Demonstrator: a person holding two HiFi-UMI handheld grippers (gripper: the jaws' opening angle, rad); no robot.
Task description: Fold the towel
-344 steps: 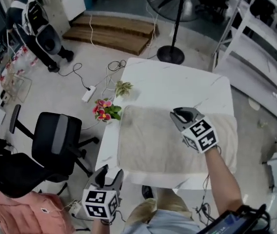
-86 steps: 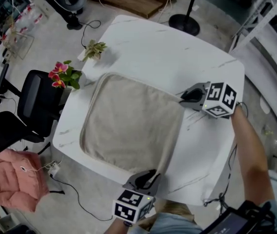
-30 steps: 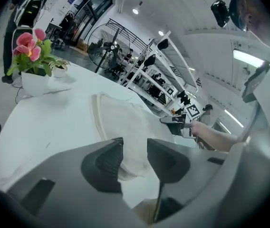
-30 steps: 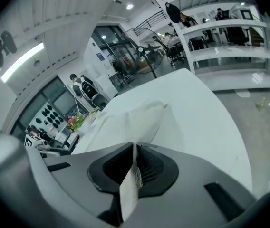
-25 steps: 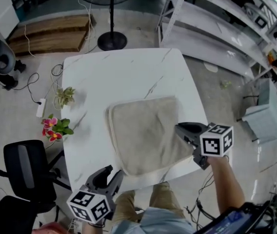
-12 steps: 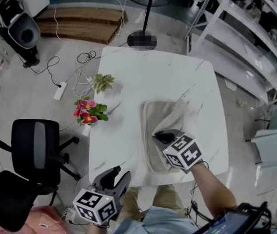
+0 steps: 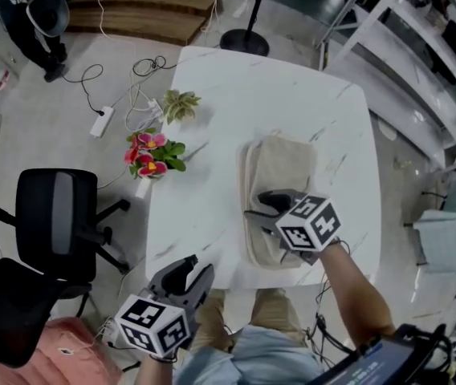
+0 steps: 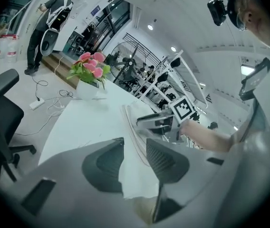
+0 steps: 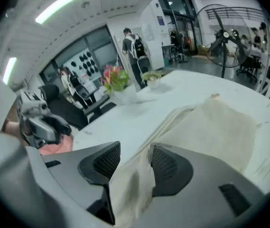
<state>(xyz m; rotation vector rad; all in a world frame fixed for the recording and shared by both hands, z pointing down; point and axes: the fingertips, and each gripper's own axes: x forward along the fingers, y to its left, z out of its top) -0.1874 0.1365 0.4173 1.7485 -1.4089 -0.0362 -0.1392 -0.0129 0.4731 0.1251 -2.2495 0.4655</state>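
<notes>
The beige towel (image 7: 281, 175) lies folded into a narrow strip on the white marble table (image 7: 212, 119), right of the middle. My right gripper (image 7: 262, 205) sits low over the towel's near end. Its jaws have just been opening and stand apart, with a loose fold of the towel (image 9: 211, 127) still between them in the right gripper view (image 9: 134, 158). My left gripper (image 7: 189, 269) hovers off the table's near left corner, open and holding nothing. In the left gripper view (image 8: 134, 156) only tabletop and the towel's edge (image 8: 133, 122) show between its jaws.
A pot of pink flowers (image 7: 152, 155) and a small green plant (image 7: 180, 103) stand at the table's left edge. A black office chair (image 7: 59, 223) and a pink cloth (image 7: 27, 351) are on the left. A fan stand (image 7: 244, 40) is beyond the table, white shelving (image 7: 421, 46) to the right.
The right gripper has swept leftward with the towel's right side, laying it over so the towel is now a narrow strip, and its jaws have parted. The left gripper stayed near the table's corner.
</notes>
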